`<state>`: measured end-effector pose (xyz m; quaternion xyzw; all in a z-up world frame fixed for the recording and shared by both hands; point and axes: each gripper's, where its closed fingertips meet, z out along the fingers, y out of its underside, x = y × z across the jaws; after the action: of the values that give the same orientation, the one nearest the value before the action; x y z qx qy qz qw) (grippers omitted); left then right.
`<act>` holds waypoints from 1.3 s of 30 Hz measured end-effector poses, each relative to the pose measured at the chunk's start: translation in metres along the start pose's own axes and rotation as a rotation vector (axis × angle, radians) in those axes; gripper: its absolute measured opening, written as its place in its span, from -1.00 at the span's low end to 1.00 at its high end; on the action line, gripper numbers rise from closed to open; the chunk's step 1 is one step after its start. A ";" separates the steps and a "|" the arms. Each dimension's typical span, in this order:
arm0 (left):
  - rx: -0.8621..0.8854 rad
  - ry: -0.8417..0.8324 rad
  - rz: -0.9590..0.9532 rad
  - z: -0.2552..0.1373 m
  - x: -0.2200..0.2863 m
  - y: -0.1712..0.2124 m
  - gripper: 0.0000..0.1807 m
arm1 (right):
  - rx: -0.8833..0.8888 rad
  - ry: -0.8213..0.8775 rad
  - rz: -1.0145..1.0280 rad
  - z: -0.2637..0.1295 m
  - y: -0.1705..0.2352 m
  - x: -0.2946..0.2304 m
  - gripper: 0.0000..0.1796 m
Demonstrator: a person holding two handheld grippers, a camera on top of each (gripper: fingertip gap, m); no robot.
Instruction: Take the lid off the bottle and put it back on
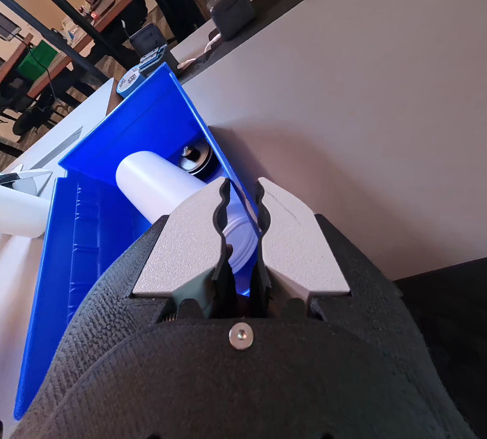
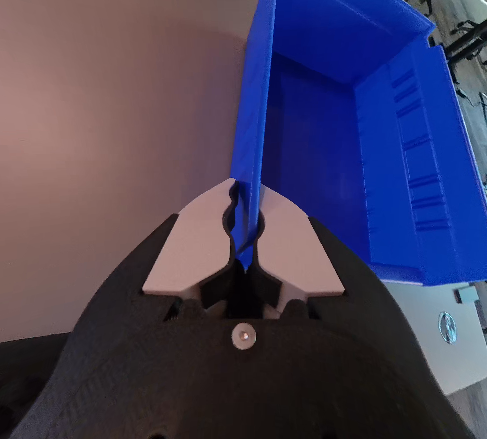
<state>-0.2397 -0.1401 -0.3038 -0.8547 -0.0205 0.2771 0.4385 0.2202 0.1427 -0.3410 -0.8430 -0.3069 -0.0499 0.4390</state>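
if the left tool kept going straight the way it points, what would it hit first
Most likely the blue bin's side wall: the left tool straddles its rim, so it would slide along it. The white bottle lying inside sits just beside that line; depth is unclear.

The right gripper [image 2: 243, 218] is pinching the near wall of the blue bin [image 2: 379, 152], its fingers [image 2: 200, 239] closing on the rim from both sides. The bin is sitting on the counter [image 2: 105, 110], its inside lying bare. Beyond the bin, chair legs are standing on the floor.
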 end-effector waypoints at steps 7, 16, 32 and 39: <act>0.032 0.027 0.020 0.000 0.001 -0.001 -0.80 | -0.036 -0.021 0.008 -0.004 0.008 0.007 -0.92; 0.066 0.063 0.019 -0.004 -0.002 0.003 -0.83 | -0.055 -0.096 -0.030 -0.010 0.015 0.009 -0.92; 0.265 0.086 -0.080 -0.053 -0.057 -0.011 -0.19 | 0.280 -0.377 0.040 -0.055 -0.034 -0.004 -0.18; 0.033 0.041 0.487 -0.032 -0.054 0.036 -0.46 | 0.452 -0.451 0.110 -0.076 -0.057 -0.009 -0.28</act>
<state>-0.2774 -0.2005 -0.2916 -0.8326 0.1994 0.3577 0.3730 0.1950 0.1037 -0.2573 -0.7291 -0.3539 0.2315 0.5381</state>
